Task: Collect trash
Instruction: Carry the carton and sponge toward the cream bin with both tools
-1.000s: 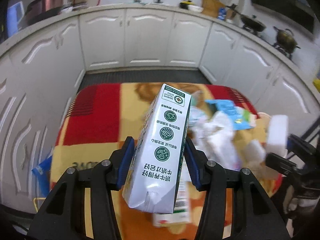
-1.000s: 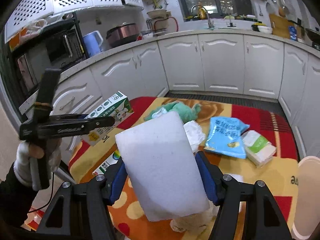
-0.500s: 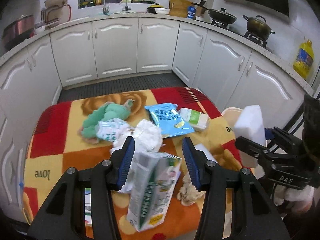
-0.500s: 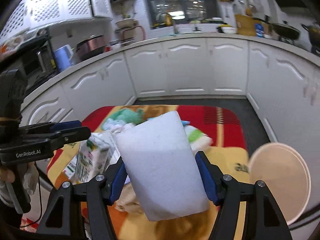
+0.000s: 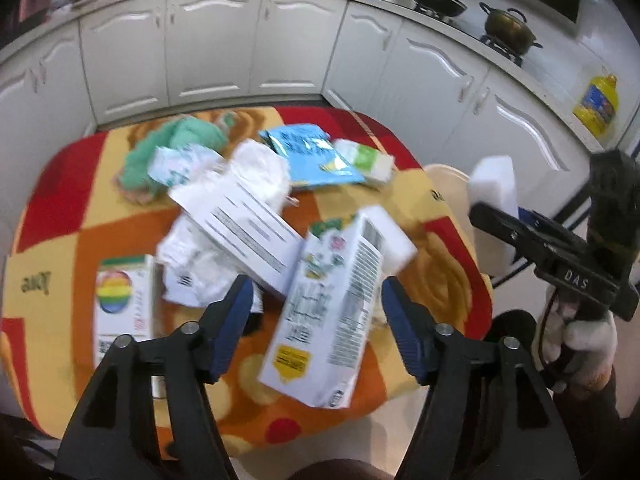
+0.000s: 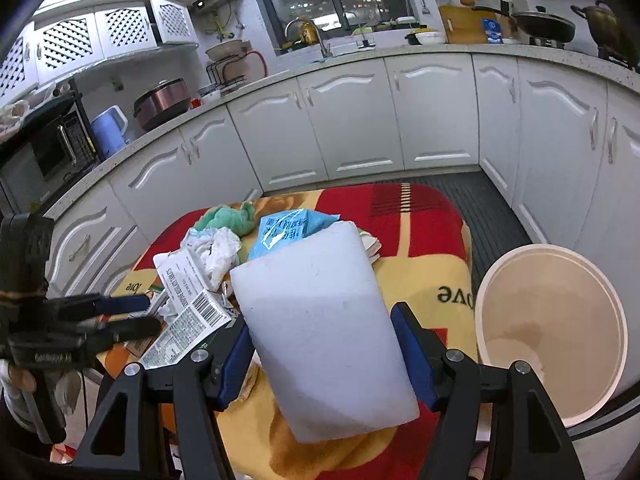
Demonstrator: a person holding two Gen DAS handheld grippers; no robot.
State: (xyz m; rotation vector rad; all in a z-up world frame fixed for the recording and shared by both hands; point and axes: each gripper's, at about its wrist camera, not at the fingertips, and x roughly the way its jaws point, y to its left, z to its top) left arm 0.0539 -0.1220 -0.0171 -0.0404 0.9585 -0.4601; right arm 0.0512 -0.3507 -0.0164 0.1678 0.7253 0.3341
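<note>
Between the fingers of the right gripper (image 6: 322, 354) a white rectangular foam block (image 6: 320, 320) is held firmly. Just right of those fingers, beside the table (image 6: 424, 280), stands the round cream waste bin (image 6: 552, 328); the block is best carried fully over its rim before being let go. The left gripper (image 5: 316, 324) has just been opening: the white printed milk carton (image 5: 332, 312) lies loose between the spread fingers, untouched, and should be regripped squarely. Beyond lie crumpled papers (image 5: 260, 168).

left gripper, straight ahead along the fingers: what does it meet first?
Probably the milk carton: it sits between the left gripper's just-opened fingers, seemingly touching neither pad. Beyond it, the white box and table clutter; depth is unclear.
</note>
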